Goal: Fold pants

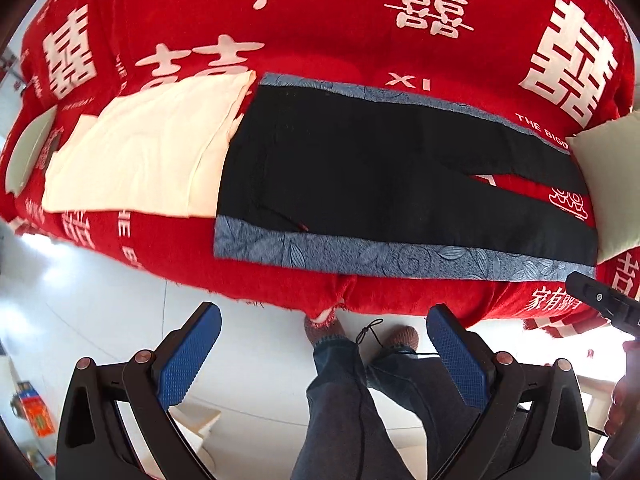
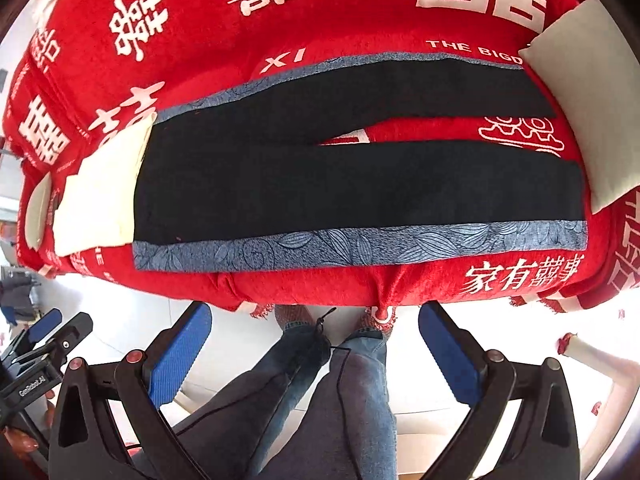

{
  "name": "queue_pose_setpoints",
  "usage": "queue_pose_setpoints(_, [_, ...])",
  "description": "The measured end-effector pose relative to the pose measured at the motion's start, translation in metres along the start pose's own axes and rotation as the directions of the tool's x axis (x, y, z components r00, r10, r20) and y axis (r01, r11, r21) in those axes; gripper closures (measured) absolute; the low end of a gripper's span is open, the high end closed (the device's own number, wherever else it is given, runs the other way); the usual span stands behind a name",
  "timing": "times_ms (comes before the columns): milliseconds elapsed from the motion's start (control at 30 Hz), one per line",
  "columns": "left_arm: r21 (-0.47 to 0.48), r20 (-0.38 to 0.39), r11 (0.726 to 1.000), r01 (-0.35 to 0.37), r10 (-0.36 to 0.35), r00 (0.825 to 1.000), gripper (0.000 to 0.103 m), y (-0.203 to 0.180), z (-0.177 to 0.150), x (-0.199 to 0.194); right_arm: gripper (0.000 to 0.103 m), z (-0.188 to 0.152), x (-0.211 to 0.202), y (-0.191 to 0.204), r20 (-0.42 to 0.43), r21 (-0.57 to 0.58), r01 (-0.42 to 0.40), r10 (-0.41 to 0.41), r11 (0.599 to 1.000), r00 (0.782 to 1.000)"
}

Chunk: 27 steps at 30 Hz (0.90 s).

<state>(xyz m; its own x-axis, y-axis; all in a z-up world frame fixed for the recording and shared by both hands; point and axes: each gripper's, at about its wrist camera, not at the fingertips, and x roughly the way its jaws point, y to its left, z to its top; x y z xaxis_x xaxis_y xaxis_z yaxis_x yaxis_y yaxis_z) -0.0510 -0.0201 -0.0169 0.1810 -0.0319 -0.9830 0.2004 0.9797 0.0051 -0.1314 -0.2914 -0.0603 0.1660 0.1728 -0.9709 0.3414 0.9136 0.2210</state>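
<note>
- Pants (image 1: pixel 360 176): black, with blue patterned bands along the outer side seams. Spread flat across the middle of both views, waist toward frame left, the two legs running right and splitting apart toward the right edge.
- They lie on a red cover (image 1: pixel 320 32) printed with large white characters; red shows in the gap between the legs.
- Cream cloth (image 1: pixel 144 152) lies flat at centre left of the left view, its right edge touching or just under the waist end of the pants.
- A pale cushion (image 2: pixel 580 112) sits at the right edge, beside the leg ends.
- Left gripper (image 1: pixel 324 360): bottom of its frame, jaws spread wide, blue pads (image 1: pixel 188 364) bare, holding nothing, above the white floor (image 1: pixel 100 320), short of the cover's front edge.
- Right gripper (image 2: pixel 316 356): same posture, jaws wide apart, nothing between them.
- The person's legs (image 2: pixel 320 400), in jeans, show between the fingers in both views, feet at the cover's fringe.
</note>
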Motion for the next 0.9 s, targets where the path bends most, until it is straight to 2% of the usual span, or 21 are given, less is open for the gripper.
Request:
queue_pose_setpoints(400, [0.073,-0.044,0.997,0.013,-0.01,0.999,0.0,0.018,0.021,0.022,0.0,-0.004,0.022,0.038,-0.018,0.039,0.002,-0.001,0.999,1.0])
queue_pose_setpoints(767, [0.08,-0.077,0.996,0.045,-0.039,0.996,0.0,0.02,0.028,0.032,0.0,-0.003,0.028,0.048,-0.036,0.044,-0.019,0.021,0.999,0.999])
queue_pose_setpoints(900, [0.082,-0.079,0.996,0.034,-0.027,0.996,0.0,0.019,0.03,0.033,0.0,0.0,0.03,0.047,-0.047,0.051,-0.006,0.009,0.999,0.999])
